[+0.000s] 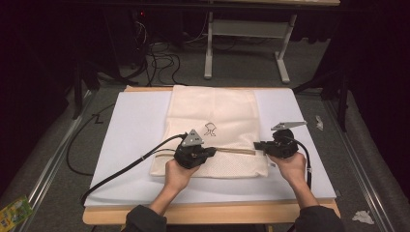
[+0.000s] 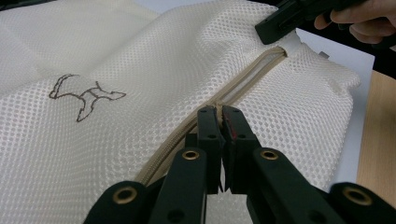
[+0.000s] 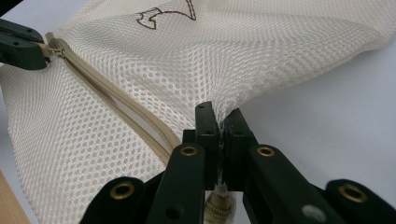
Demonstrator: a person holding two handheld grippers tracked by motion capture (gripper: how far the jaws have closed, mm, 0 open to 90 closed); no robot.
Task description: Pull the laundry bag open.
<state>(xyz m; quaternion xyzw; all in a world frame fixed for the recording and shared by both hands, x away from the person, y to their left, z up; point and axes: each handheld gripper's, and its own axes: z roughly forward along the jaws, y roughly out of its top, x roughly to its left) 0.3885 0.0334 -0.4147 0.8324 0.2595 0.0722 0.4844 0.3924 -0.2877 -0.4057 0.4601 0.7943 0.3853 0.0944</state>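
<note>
A cream mesh bag (image 1: pixel 212 116) with a small dark embroidered figure (image 1: pixel 210 129) lies flat on a white board. A beige zipper (image 1: pixel 237 151) runs across its near part. My left gripper (image 1: pixel 212 152) is shut on the zipper pull (image 2: pixel 218 111), partway along the track. The zipper (image 2: pixel 243 81) gapes a little between there and the bag's right end. At that end my right gripper (image 1: pixel 257 145) is shut on a pinch of the mesh (image 3: pixel 219 116) beside the zipper (image 3: pixel 116 105), lifting it slightly. The left gripper (image 3: pixel 21 46) shows far off in the right gripper view, the right gripper (image 2: pixel 280 21) in the left gripper view.
The white board (image 1: pixel 130 145) rests on a wooden table (image 1: pixel 208 212). A black cable (image 1: pixel 121 169) trails off the board's left side from the left gripper. Beyond the table stand a white frame (image 1: pixel 246 34) and floor cables (image 1: pixel 159 58). A bit of litter (image 1: pixel 14 210) lies on the floor.
</note>
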